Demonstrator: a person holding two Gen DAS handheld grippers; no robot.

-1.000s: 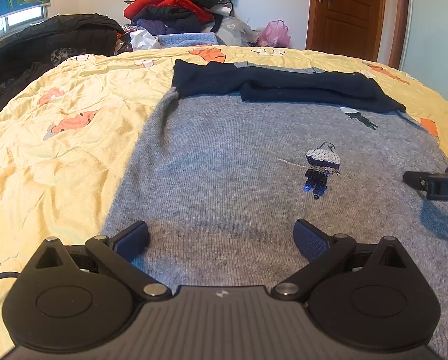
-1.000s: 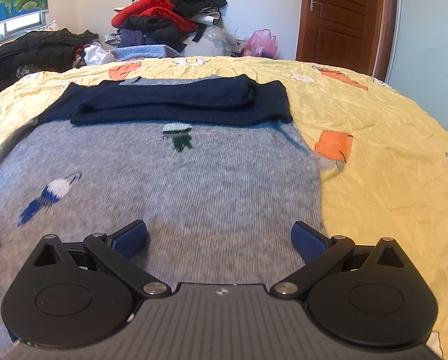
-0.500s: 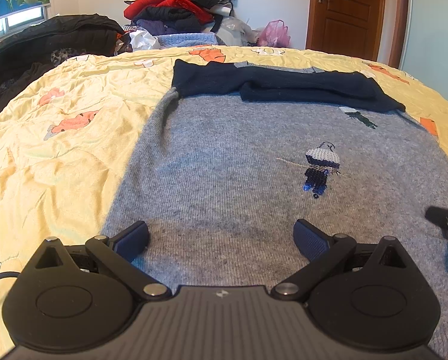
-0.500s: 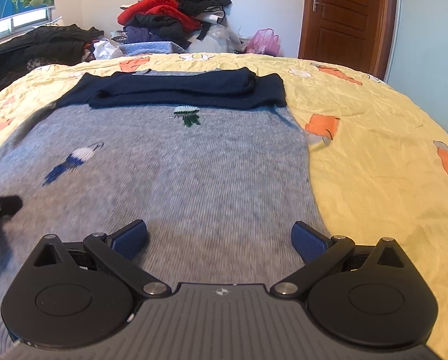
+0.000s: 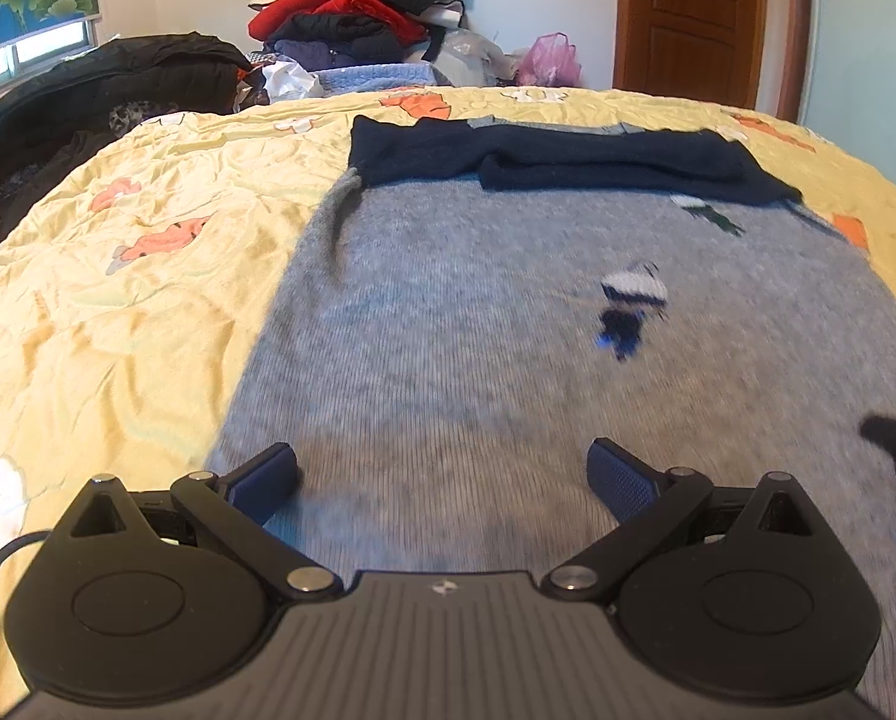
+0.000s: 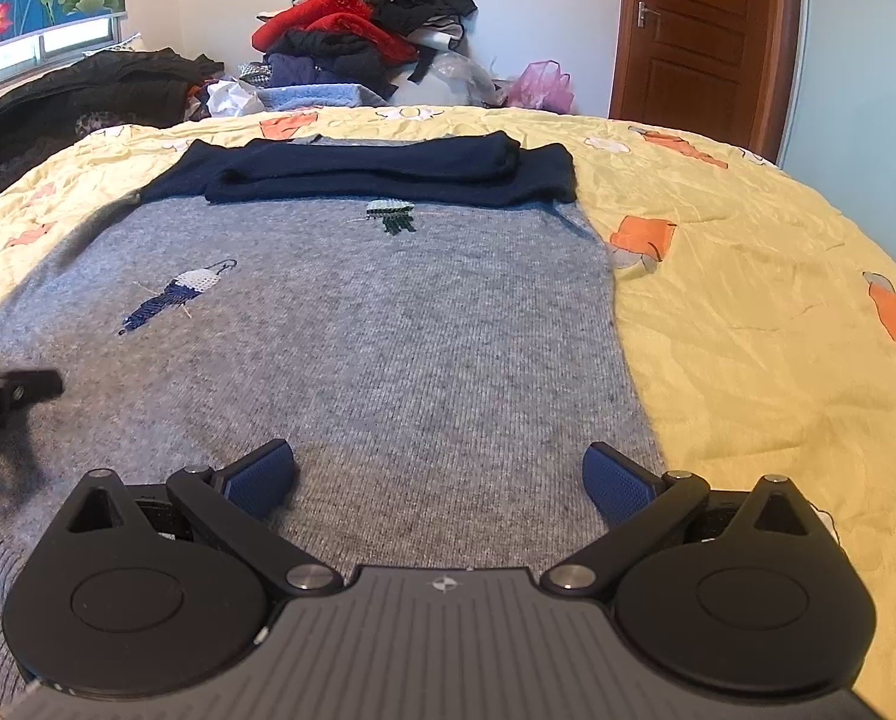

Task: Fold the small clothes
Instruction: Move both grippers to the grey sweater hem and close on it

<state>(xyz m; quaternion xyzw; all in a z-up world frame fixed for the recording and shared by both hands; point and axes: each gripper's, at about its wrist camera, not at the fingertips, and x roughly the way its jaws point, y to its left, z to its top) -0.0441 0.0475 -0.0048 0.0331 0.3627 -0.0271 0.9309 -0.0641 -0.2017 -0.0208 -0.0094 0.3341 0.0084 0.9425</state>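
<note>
Sweater (image 6: pixel 388 330) flat on bedspread (image 6: pixel 748 300), both grippers' fingers spread

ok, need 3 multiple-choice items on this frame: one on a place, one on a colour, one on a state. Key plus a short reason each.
1. Where do the navy sleeves lie?
A. folded across the far end of the grey sweater
B. spread out onto the bedspread at both sides
C. on the clothes pile by the wall

2. What colour is the bedspread under the sweater?
A. white
B. yellow with orange prints
C. green

3. How do the left tongs and the right tongs stand?
A. both shut on the hem
B. left shut, right open
C. both open, holding nothing

Key: 1 A, the navy band crosses the sweater's far end in both views. 2 B, yellow cloth with orange patches flanks the knit. 3 C, each camera shows the blue pads wide apart over the near hem.
</note>
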